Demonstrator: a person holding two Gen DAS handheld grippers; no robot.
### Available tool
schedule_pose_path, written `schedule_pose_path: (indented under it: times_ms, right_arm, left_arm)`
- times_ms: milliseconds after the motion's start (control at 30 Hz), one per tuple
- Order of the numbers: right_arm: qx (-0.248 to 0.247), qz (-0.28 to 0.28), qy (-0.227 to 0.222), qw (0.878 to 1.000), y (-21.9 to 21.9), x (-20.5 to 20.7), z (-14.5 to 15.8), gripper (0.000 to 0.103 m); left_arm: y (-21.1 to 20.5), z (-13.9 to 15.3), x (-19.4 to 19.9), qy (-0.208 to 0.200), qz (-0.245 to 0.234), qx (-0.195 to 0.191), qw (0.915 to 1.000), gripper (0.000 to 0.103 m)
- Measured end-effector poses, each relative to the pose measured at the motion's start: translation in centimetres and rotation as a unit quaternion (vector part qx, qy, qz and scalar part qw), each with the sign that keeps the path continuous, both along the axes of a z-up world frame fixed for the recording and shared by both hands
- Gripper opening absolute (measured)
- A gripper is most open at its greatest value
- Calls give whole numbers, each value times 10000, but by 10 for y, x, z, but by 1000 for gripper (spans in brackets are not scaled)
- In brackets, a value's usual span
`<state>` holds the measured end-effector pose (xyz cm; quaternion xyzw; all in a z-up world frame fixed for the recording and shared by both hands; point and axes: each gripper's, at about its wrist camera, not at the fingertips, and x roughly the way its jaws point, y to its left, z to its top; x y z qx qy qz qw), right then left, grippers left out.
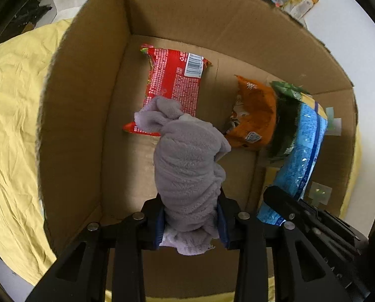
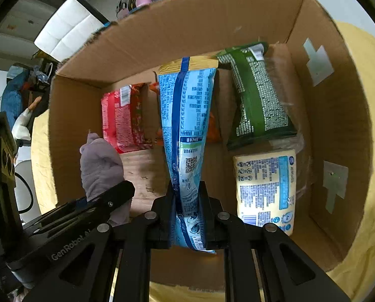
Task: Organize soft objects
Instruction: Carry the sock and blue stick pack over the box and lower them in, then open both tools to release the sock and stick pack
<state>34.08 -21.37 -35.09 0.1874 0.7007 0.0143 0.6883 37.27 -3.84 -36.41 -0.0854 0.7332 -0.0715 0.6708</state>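
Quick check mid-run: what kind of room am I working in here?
Probably a home living space, not a lab: the cardboard box sits on a wrinkled yellow cloth, a white padded chair stands behind, and household clutter lies along the left edge.

Hidden / cut off inside the cardboard box [image 1: 177,12]

Orange packet [image 1: 256,115] mostly behind blue pack [image 2: 185,130] in right view; red packet [image 1: 173,85] partly under lilac cloth [image 1: 187,166]; print unreadable.

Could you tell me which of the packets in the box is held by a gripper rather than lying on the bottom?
The blue packet: the right gripper is shut on its lower end, while the red, green and orange packets lie loose.
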Motion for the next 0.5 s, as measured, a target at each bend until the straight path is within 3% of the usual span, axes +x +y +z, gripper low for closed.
schedule_pose_path:
  times_ms: [200,367,500]
  right_arm:
    - [-2,157,257,9995,3,6,-23,19]
    - [-160,252,338,9990,6,10,-26,39]
    - [-233,270,257,9990,3,6,-22,52]
  left_arm:
    - [-7,-6,-1,74,-96,207,9997,33]
    - [-6,-2,-3,43,-39,358,9993,35]
    - [-2,15,-4,-189,-21,453,9988,42]
